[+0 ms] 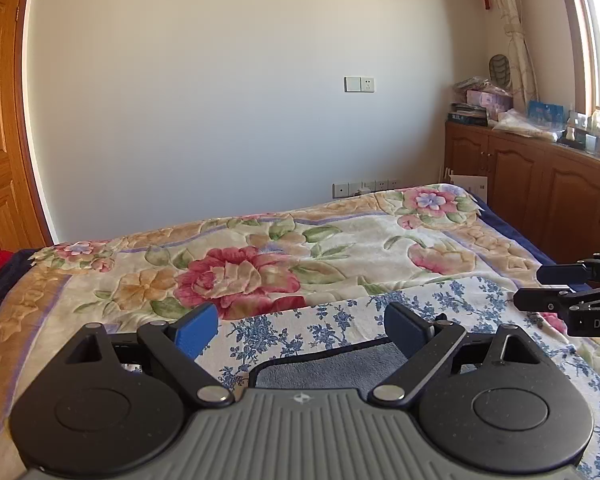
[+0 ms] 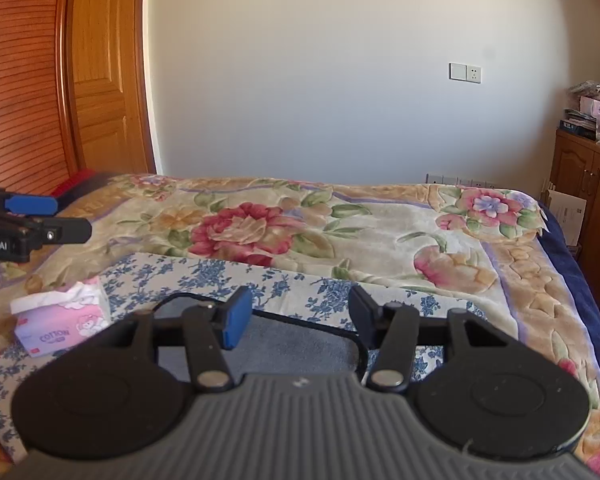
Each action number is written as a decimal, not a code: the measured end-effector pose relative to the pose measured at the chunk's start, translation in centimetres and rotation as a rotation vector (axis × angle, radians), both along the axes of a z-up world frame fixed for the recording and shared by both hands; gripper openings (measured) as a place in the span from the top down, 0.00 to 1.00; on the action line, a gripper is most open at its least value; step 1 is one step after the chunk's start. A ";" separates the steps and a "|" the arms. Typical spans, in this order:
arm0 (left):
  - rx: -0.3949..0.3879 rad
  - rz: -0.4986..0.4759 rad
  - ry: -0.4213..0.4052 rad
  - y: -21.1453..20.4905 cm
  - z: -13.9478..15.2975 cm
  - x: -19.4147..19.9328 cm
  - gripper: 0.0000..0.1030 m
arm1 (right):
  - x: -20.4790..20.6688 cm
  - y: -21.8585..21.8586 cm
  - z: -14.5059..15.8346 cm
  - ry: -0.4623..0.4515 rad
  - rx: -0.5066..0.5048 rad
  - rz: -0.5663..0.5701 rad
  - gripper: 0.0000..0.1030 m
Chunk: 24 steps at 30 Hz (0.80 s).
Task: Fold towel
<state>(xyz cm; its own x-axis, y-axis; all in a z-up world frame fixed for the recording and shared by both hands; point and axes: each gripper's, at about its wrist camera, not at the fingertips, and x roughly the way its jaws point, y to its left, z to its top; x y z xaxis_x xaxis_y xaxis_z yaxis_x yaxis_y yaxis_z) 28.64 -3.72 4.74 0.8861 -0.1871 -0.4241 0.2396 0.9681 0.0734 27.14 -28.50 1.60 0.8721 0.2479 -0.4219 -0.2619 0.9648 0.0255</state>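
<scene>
A soft grey towel with dark piping (image 1: 324, 364) is laid flat on a blue-flowered white cloth (image 1: 440, 312) over a plush floral bed blanket (image 1: 240, 264). Both the left tool (image 1: 300, 326) and right tool (image 2: 296, 312) are held open, empty, above it. A pink tissue pack (image 2: 60, 320) is seen beside the cloth.

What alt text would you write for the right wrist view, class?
The open right gripper hovers over a grey towel on a blue-flowered cloth spread on a floral bed. The left gripper enters at left, above a tissue pack.
</scene>
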 end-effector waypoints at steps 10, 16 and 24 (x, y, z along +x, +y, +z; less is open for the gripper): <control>0.029 -0.007 -0.015 -0.3 1.8 -3.5 0.04 | -3.0 1.4 1.9 -0.025 0.013 0.010 0.30; 0.052 0.001 -0.028 -0.6 2.5 -5.5 0.00 | -4.7 1.8 2.6 -0.045 0.018 0.016 0.11; 0.043 0.012 -0.030 -0.4 3.1 -7.2 0.00 | -6.4 2.0 2.9 -0.052 0.042 -0.012 0.00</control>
